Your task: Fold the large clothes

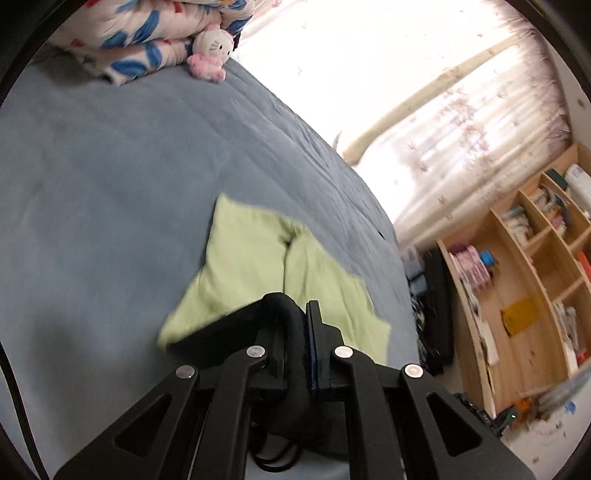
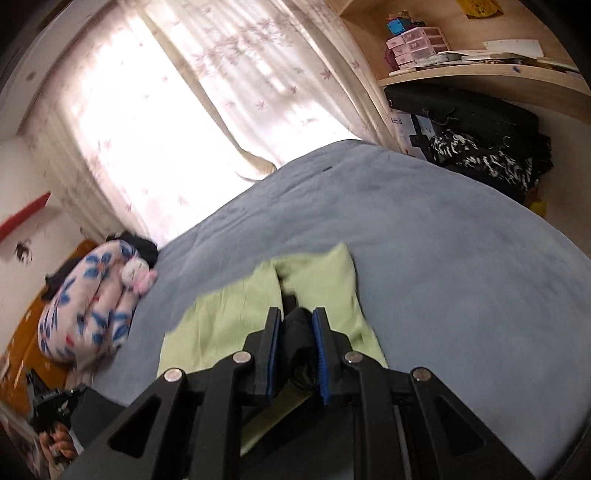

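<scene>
We see the left gripper [image 1: 301, 314] low in the centre of its frame, pointing out across the blue-grey bedspread [image 1: 110, 177], its two black fingers pinched on a fold of black fabric [image 1: 284, 317] that loops up over the left finger. The right gripper [image 2: 297, 325] sits likewise at the bottom centre of its frame, its blue-padded fingers closed on a bunch of the same black fabric [image 2: 297, 332].

Beyond both grippers, in the middle of each frame, lies the light green cloth [image 1: 251, 258], spread in two flat folded parts on the bedspread; its near edge is hidden behind the gripper bodies. How much black fabric there is we cannot tell, as it runs down out of sight beneath the linkages. Motion blur softens the cloth edges in both views.

In the upper left of the left wrist view, a rolled white quilt with blue leaf print [image 1: 147, 33] rests on the bed with a small pink-and-white plush toy [image 1: 212, 51] against it. Pale flowered curtains [image 1: 461, 110] fill the upper right, and light wooden shelves [image 1: 535, 258] packed with books and boxes occupy the right edge. In the lower left of the right wrist view, a hand [image 2: 55, 443] grips a dark handle.
</scene>
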